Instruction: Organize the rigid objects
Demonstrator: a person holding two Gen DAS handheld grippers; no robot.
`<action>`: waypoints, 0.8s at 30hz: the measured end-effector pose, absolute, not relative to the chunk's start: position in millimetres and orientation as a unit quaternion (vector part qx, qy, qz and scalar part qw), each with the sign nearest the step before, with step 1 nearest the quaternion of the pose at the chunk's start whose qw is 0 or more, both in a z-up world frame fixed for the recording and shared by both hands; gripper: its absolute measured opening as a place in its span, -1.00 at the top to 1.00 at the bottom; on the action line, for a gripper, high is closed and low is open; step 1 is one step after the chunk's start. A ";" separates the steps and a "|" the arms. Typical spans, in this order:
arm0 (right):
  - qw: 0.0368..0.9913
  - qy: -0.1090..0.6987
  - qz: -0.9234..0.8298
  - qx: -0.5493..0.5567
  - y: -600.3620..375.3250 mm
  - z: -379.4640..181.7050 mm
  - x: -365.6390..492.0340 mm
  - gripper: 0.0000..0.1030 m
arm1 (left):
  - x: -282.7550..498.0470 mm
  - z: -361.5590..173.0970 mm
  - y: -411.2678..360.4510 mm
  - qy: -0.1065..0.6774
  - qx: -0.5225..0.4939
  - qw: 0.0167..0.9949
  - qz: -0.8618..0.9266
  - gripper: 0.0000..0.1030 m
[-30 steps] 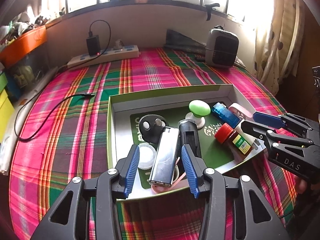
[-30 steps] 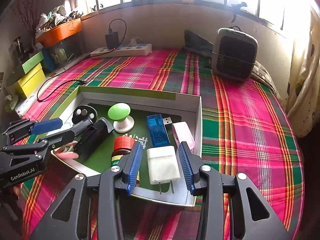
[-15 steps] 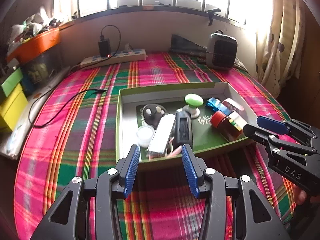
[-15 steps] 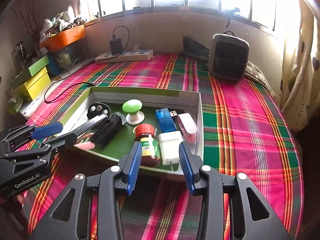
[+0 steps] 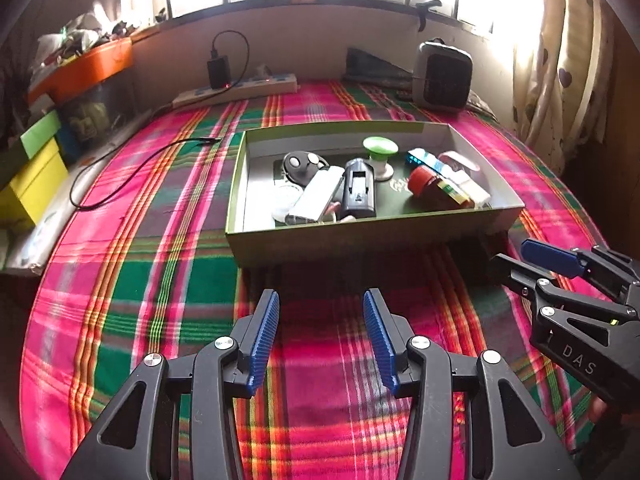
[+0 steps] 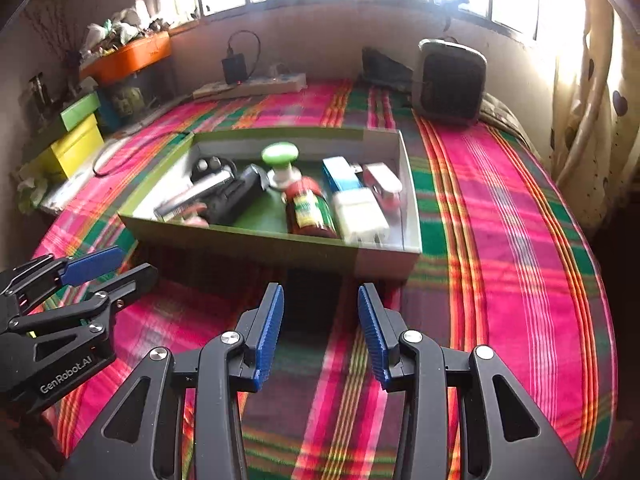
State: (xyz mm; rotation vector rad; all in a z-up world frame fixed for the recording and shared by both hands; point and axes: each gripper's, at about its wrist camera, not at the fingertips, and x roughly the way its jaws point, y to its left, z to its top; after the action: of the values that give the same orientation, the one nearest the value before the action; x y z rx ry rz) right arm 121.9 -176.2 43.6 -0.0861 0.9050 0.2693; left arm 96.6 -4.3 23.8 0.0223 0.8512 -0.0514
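Note:
A green-rimmed cardboard box [image 5: 360,240] lies on the plaid cloth and holds several small items. Among them are a green knob [image 5: 380,146], a black key fob [image 5: 302,164], a silver case [image 5: 316,198], a black battery pack [image 5: 359,194], a red-capped bottle [image 5: 434,188], a blue USB stick [image 5: 422,159] and a white charger [image 6: 360,216]. My left gripper [image 5: 320,300] hangs open over bare cloth in front of the box [image 6: 260,248]. My right gripper [image 6: 320,292] is also open and holds nothing, short of the box's near wall. Each shows in the other's view, the right gripper [image 5: 514,254] and the left gripper [image 6: 134,264].
A power strip [image 5: 240,90] with a black adapter lies along the far wall, and a grey heater [image 5: 442,74] stands at the back right. A black cable [image 5: 132,168] trails left of the box. Yellow and green boxes [image 5: 32,176] and an orange bin [image 5: 84,68] line the left side.
Both grippers have drawn back from over the box. The silver case and the white charger no longer sit between their fingers, and the box now lies well ahead.

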 end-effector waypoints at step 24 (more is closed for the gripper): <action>0.884 0.459 0.077 -0.033 -195.7 25.4 108.1 -0.21 | 87.4 6.0 -14.8 0.425 0.013 0.905 -0.010 0.11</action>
State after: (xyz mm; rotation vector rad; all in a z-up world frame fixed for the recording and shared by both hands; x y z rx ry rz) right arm 108.1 -195.7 25.4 -0.0678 0.9558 0.1595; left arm 87.4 -14.8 6.0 0.0277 0.8789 -0.0203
